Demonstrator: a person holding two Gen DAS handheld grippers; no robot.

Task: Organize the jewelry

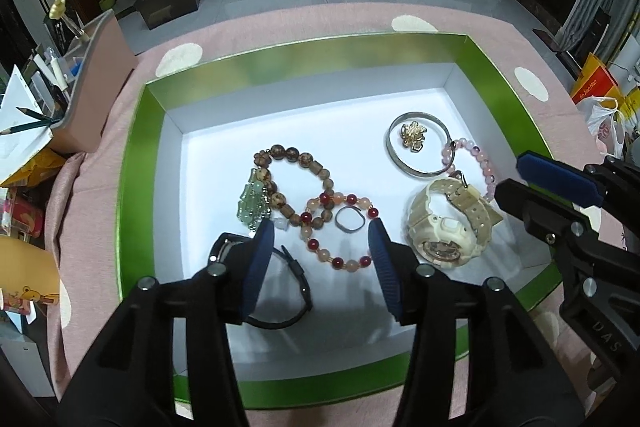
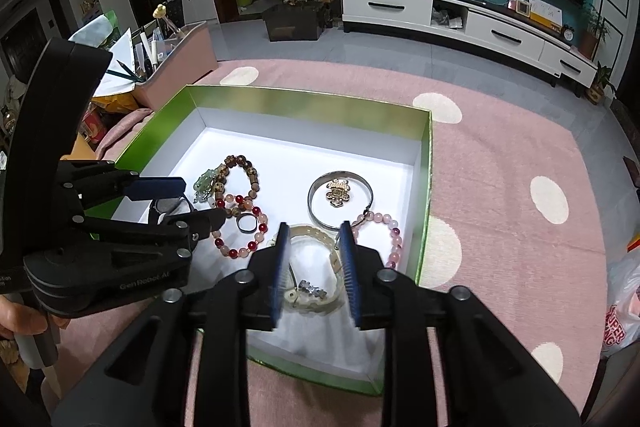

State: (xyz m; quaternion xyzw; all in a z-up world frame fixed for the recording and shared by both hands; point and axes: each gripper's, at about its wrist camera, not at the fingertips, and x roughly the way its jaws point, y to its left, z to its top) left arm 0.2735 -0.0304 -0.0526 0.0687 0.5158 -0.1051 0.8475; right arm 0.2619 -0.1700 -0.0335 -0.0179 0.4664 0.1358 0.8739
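A green box (image 1: 136, 163) with a white floor holds the jewelry. In the left wrist view I see a brown bead bracelet (image 1: 288, 179), a green jade pendant (image 1: 253, 205), a red and peach bead bracelet (image 1: 340, 231), a small grey ring (image 1: 349, 220), a silver bangle (image 1: 420, 145) around a gold brooch (image 1: 412, 135), a pink bead bracelet (image 1: 476, 163), a cream watch (image 1: 448, 223) and a black watch (image 1: 280, 287). My left gripper (image 1: 322, 247) is open above the red bracelet. My right gripper (image 2: 314, 253) is open over the cream watch (image 2: 316, 291).
The box (image 2: 426, 187) sits on a pink cloth with white dots (image 2: 520, 227). A pink organizer with pens (image 1: 96, 83) stands left of the box. A plastic bag (image 2: 624, 307) lies at the right. A white TV cabinet (image 2: 460, 15) is far behind.
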